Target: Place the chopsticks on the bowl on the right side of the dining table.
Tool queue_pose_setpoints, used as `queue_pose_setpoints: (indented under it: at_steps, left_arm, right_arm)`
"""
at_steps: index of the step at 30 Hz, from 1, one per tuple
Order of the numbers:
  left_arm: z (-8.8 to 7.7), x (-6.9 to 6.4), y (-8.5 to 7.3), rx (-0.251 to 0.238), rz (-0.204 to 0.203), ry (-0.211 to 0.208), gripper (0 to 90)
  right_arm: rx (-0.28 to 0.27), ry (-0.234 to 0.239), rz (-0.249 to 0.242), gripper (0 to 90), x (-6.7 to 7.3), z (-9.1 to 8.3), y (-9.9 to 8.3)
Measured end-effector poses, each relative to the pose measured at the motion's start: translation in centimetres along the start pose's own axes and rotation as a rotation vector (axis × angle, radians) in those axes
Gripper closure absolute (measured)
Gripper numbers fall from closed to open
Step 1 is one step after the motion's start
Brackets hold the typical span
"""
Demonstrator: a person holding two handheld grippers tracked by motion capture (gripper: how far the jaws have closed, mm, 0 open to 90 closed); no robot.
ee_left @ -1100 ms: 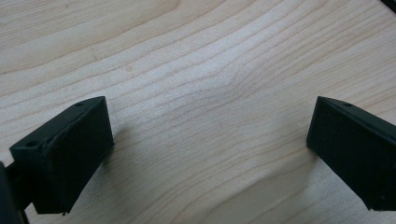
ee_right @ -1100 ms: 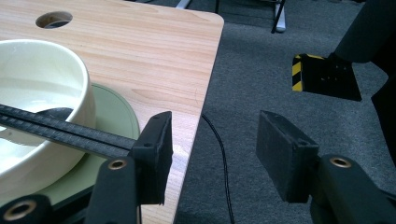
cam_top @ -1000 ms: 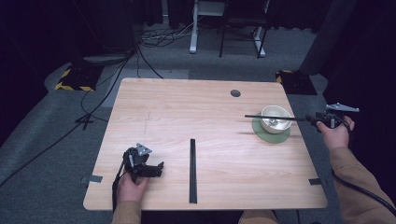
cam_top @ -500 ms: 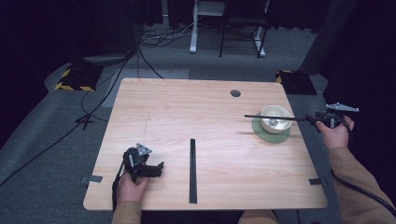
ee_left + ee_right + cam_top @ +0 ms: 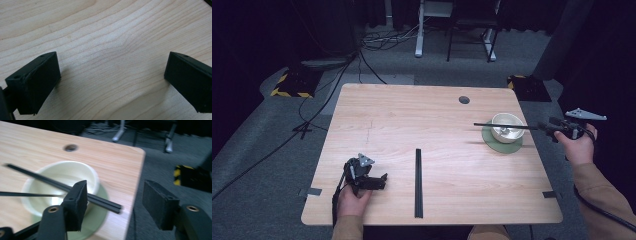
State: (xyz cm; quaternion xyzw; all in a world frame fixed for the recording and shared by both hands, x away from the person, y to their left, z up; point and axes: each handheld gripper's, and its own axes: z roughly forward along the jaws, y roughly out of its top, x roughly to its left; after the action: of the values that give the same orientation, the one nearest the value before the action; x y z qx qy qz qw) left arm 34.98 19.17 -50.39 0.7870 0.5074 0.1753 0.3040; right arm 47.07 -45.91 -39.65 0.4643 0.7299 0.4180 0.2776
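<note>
A cream bowl (image 5: 507, 125) stands on a green saucer (image 5: 494, 142) near the table's right edge. One black chopstick (image 5: 492, 125) lies across the bowl's rim. Its near end (image 5: 105, 203) sits between the jaws of my right gripper (image 5: 115, 187), close beside the left pad and well apart from the right one. Those jaws have just been opening and now stand open; that gripper (image 5: 546, 128) hovers off the table's right edge. A second black chopstick (image 5: 418, 182) lies flat at the front middle. My left gripper (image 5: 381, 181) rests at the front left, open (image 5: 110, 62) over bare wood.
The wooden table (image 5: 412, 120) has a round cable hole (image 5: 464, 100) at the back right. Tape marks sit at both front corners. Grey carpet, floor cables and chair legs lie beyond the far edge; a yellow-black striped block (image 5: 185, 173) sits on the floor to the right.
My right hand has shifted slightly by the table's right edge. The chopstick still lies across the bowl, and the left gripper has not moved.
</note>
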Motion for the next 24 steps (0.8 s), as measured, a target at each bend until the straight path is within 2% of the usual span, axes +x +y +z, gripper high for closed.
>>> queue_pose_setpoints:
  at_steps: [1,2,3,7,10,11,14,15,16,20,22,23,24]
  left_arm:
    - [0.0,0.0,0.0,0.002,0.000,-0.001,0.6]
    - [0.0,0.0,0.0,0.002,0.000,-0.001,0.6]
    - [0.0,0.0,0.0,0.001,0.002,0.000,0.6]
    - [0.0,0.0,0.0,-0.001,0.001,0.001,0.6]
    - [0.0,0.0,0.0,0.002,-0.002,-0.002,0.6]
    - [0.0,0.0,0.0,0.000,0.000,0.001,0.6]
    - [0.0,0.0,0.0,0.002,-0.002,-0.002,0.6]
    - [0.0,0.0,0.0,0.002,-0.001,-0.001,0.6]
    - [0.0,0.0,0.0,0.002,-0.001,-0.001,0.6]
    - [0.0,0.0,0.0,0.004,0.002,-0.002,0.6]
    - [0.0,0.0,0.0,0.003,0.000,-0.002,0.6]
    - [0.0,0.0,0.0,0.003,0.001,-0.002,0.6]
    - [0.0,0.0,0.0,0.003,0.000,-0.002,0.6]
  right_arm:
    - [-0.006,0.040,-0.024,32.5,0.8,-0.4,0.4]
    - [-0.006,0.040,-0.024,32.5,0.8,-0.4,0.4]
    - [-0.016,0.079,-0.033,29.7,1.8,-1.0,0.9]
    - [-0.032,0.145,-0.029,26.2,3.5,-2.0,1.4]
    - [-0.041,0.167,-0.028,25.8,4.3,-2.4,1.6]
    - [-0.050,0.191,-0.017,25.4,5.0,-2.8,1.7]
    - [-0.049,0.213,-0.011,24.9,5.6,-3.2,1.6]
    - [-0.054,0.238,-0.005,24.8,6.2,-3.5,1.5]
    - [-0.054,0.238,-0.005,24.8,6.2,-3.5,1.5]
    - [-0.051,0.308,-0.005,23.6,7.8,-3.7,0.8]
    - [-0.048,0.315,-0.009,23.3,8.2,-3.7,0.6]
    - [-0.038,0.329,-0.033,22.6,9.0,-3.8,0.1]
    - [-0.033,0.330,-0.041,22.4,9.3,-3.8,-0.1]
